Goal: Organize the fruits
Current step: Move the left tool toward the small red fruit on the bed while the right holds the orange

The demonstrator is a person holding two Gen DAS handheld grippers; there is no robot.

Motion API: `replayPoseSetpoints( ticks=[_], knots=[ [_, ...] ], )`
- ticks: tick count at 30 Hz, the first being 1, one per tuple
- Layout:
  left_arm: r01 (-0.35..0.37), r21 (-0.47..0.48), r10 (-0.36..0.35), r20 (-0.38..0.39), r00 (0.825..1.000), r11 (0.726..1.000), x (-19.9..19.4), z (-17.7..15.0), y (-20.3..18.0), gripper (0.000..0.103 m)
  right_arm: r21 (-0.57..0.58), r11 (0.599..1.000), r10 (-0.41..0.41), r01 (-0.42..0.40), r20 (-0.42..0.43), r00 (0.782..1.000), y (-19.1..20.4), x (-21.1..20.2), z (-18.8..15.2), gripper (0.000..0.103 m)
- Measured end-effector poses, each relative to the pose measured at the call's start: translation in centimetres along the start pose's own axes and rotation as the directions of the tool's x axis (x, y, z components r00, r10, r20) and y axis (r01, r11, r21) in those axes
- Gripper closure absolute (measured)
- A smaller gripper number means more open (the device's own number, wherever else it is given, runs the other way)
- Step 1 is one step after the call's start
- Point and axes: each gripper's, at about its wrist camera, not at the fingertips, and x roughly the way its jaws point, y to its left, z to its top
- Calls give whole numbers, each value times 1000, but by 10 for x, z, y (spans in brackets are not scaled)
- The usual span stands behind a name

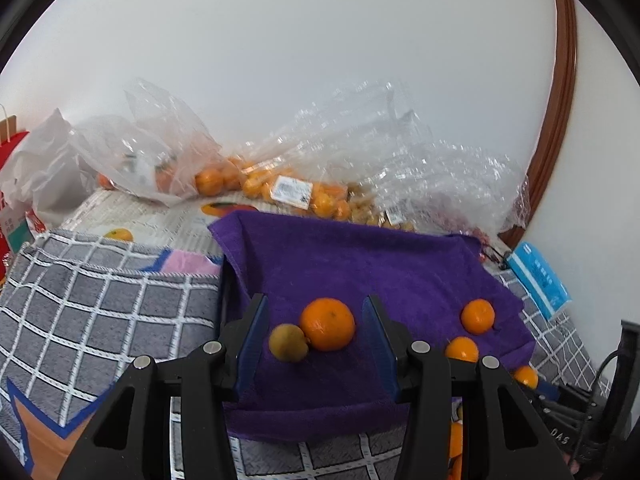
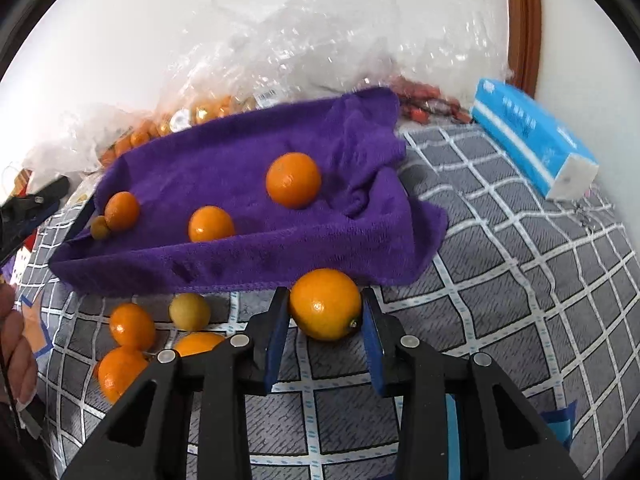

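A purple towel (image 1: 360,264) lies on a grey checked cloth (image 1: 100,312). In the left wrist view my left gripper (image 1: 316,332) is open above the towel, with an orange (image 1: 327,323) and a small yellow-green fruit (image 1: 287,342) between its jaws, untouched. Two more oranges (image 1: 477,316) lie to the right. In the right wrist view my right gripper (image 2: 325,312) is shut on an orange (image 2: 325,309) just in front of the towel (image 2: 240,184). Three oranges (image 2: 293,179) and a small fruit (image 2: 100,227) rest on the towel. Loose oranges (image 2: 131,326) and a yellowish fruit (image 2: 189,312) lie front left.
Clear plastic bags (image 1: 280,184) with several oranges and other fruit pile up against the white wall behind the towel. A blue tissue pack (image 2: 532,148) lies at the right. A wooden frame (image 1: 560,100) curves up the right. A hand (image 2: 16,344) shows at the left edge.
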Motion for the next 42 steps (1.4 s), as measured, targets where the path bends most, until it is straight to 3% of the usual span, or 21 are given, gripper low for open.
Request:
replayPoseSetpoints(
  ticks=[5,10,14,17,19,23,27,33,37,42],
  knots=[
    [46,39,-47,12,999,998,-4,-6,-12,57,27,1000,5,-5,30,1000,-5,-5,0,68],
    [99,119,-98,-18,995,988,-1,-15,-29,57,-26,999,-30,32,48,998,5,-9,-1,68],
    [143,161,-139,-34,990,976,-8,-14,-41,57,12,1000,-27,27,74,997,-3,-16,-2,68],
    [199,145,-186,-101,977,969,-16,-13,-47,57,43,999,-31,28,80,996,-11,-19,-3,68],
    [258,110,-243,-137,960,960,-26,-20,-47,57,58,998,-31,27,79,996,-14,-20,-4,68],
    [283,107,-255,-217,942,953,-39,-47,-41,57,62,997,-39,35,70,997,-15,-18,-4,68],
    [326,83,-288,-304,908,942,-39,-75,-36,57,57,998,-43,39,72,996,-14,-18,-4,68],
    [345,117,-285,-354,891,931,-34,-85,-44,58,62,997,-41,37,65,997,-16,-16,-4,68],
    [318,151,-236,-404,884,936,-21,-83,-54,66,70,997,-38,34,61,997,-18,-14,-4,68],
    [341,104,-276,-393,877,934,-13,-80,-50,68,73,997,-41,37,60,997,-17,-15,-5,68]
  ],
)
